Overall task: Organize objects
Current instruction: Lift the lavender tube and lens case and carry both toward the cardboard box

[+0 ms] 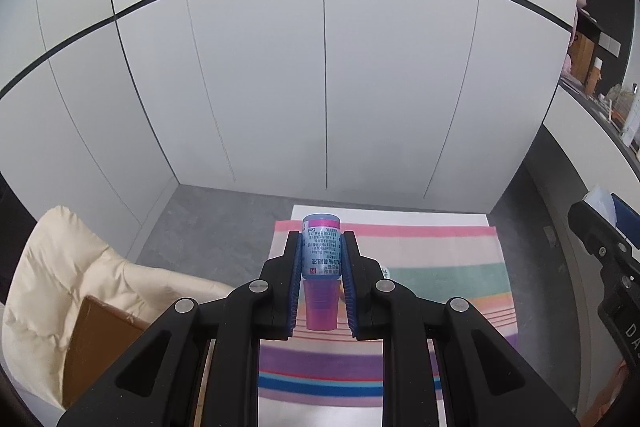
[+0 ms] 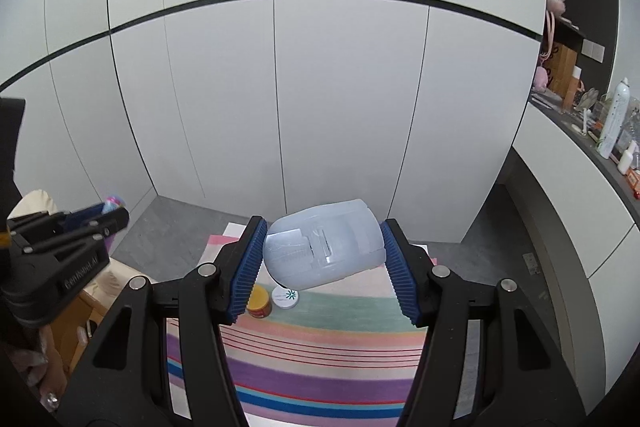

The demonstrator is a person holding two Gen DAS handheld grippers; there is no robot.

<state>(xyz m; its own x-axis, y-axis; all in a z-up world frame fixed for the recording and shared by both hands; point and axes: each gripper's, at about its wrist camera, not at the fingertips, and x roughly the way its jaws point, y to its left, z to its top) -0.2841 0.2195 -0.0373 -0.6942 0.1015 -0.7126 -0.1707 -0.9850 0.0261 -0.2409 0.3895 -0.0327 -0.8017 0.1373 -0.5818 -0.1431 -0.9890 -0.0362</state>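
Observation:
My left gripper (image 1: 321, 241) is shut on a small eye-drop bottle (image 1: 321, 247) with a pale blue printed label and a pink cap, held in the air above the striped cloth (image 1: 440, 259). My right gripper (image 2: 323, 235) is shut on a translucent pale blue plastic box (image 2: 324, 247), tilted and lifted above the cloth (image 2: 320, 347). In the right wrist view a yellow-lidded round tin (image 2: 259, 301) and a white round tin (image 2: 285, 297) sit on the cloth below the box. The left gripper shows at the left of that view (image 2: 108, 217).
A cream padded chair (image 1: 60, 267) with a brown cardboard box (image 1: 96, 339) stands left of the table. White cabinet doors (image 1: 320, 87) fill the background. A counter with bottles (image 2: 612, 123) runs along the right.

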